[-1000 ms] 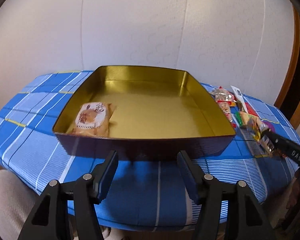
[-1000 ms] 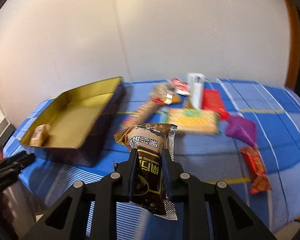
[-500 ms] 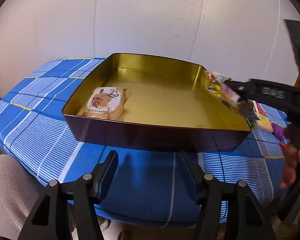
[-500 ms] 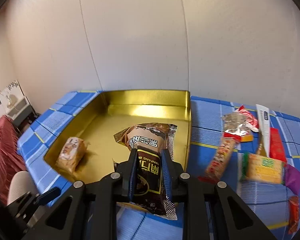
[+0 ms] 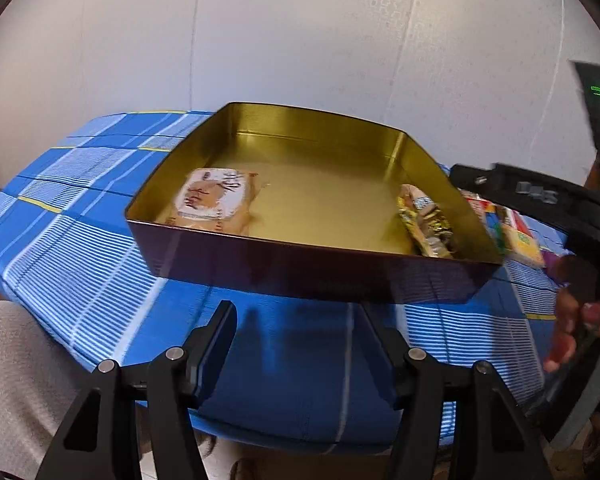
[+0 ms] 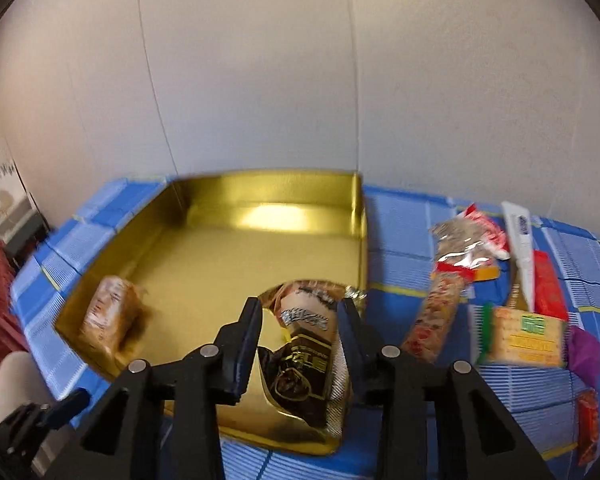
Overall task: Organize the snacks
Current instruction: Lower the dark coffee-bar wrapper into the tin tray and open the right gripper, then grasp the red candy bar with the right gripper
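While the gold tin sits on the worktop with its blue checked cloth, the right gripper is held over the tin's near right corner with its fingers spread wide. A brown and gold snack pack is seen between those fingers, lying inside the tin by its right wall; it cannot be told if the fingers touch it. A tan snack pack is seen lying flat in the tin's near left corner. More snacks are left on the cloth to the right of the tin: a long red and orange pack just beside the tin, a yellow cracker pack further right, a clear pack with red ends behind them, and a purple pack near the cloth's edge. The left gripper is held low in front of the tin, above the cloth, with its fingers spread and nothing between them.
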The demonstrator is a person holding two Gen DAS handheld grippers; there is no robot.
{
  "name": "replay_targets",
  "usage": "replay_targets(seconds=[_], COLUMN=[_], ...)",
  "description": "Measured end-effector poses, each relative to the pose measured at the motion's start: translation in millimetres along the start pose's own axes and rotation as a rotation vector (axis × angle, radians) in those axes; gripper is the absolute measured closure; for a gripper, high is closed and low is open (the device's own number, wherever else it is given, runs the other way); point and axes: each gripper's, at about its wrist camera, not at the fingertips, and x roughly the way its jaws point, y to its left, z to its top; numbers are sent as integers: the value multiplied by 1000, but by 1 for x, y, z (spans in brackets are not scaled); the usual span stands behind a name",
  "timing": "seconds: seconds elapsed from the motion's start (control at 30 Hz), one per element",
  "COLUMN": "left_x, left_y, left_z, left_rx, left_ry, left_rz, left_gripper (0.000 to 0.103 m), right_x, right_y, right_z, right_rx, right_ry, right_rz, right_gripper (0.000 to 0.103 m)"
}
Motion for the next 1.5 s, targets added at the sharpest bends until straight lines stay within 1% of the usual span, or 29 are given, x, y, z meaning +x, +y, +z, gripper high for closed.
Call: replay_targets(seconds=[0.07, 0.1, 0.27, 0.37, 0.5, 0.6, 0.67, 0.77, 0.87, 0.93, 1.0, 1.13, 1.23, 1.37, 1.4, 1.5], left_x=[-1, -1, -3, -3, -4, -5, -7, -5, -3, -3, -3, -4, -7, -14, -17, -20], left_y=[-3, -4, -10, -12, -16, -20, -22, -28, -31, -31, -32, -32, -36, -47, -52, -66], left_z=[-1, -2, -4, -5, -7, -8, -8, -9, -9, -10, -10, -10, -8, -5, -3, 4], left_rx=[13, 19, 48, 64, 82, 99, 109, 130, 136, 137, 140, 143, 157, 194, 210, 243], left_ry=[-4, -6, -7, -8, -7, -12, -17, -10, 5, 7, 7, 9, 0, -22, -30, -16], left_rz=[-19, -24, -33, -39, -44, -49, -59, -56, -48, -51, -48, -47, -60, -86, -97, -150], left_gripper=[40, 40, 40, 40, 40, 40, 40, 40, 40, 40, 40, 40, 40, 40, 41, 40], right_x=[-20, -28, -50, -67, -87, -97, -101, -94, -87, -84, -80, -69, -68, -68, -69, -70], right_y=[-15, -24, -74, -105, -149, -181, -206, -233, -240, -239, -236, -233, -234, -237, -238, -240], right_z=[-8, -14, -36, -47, -61, -70, -77, -85, -90, -92, -95, -99, -104, -104, -105, -107], right_rx=[45, 73, 185, 230, 283, 352, 421, 503, 529, 519, 512, 513, 509, 519, 523, 528], right_ry=[-55, -79, -83, -85, -71, -50, -23, 37, 67, 80, 88, 123, 116, 103, 98, 82], right_rz=[0, -14, -108, -178, -285, -342, -365, -363, -328, -327, -326, -336, -340, -317, -312, -306], right_gripper=[48, 47, 47, 47, 47, 47, 47, 47, 47, 47, 53, 73, 78, 79, 79, 79])
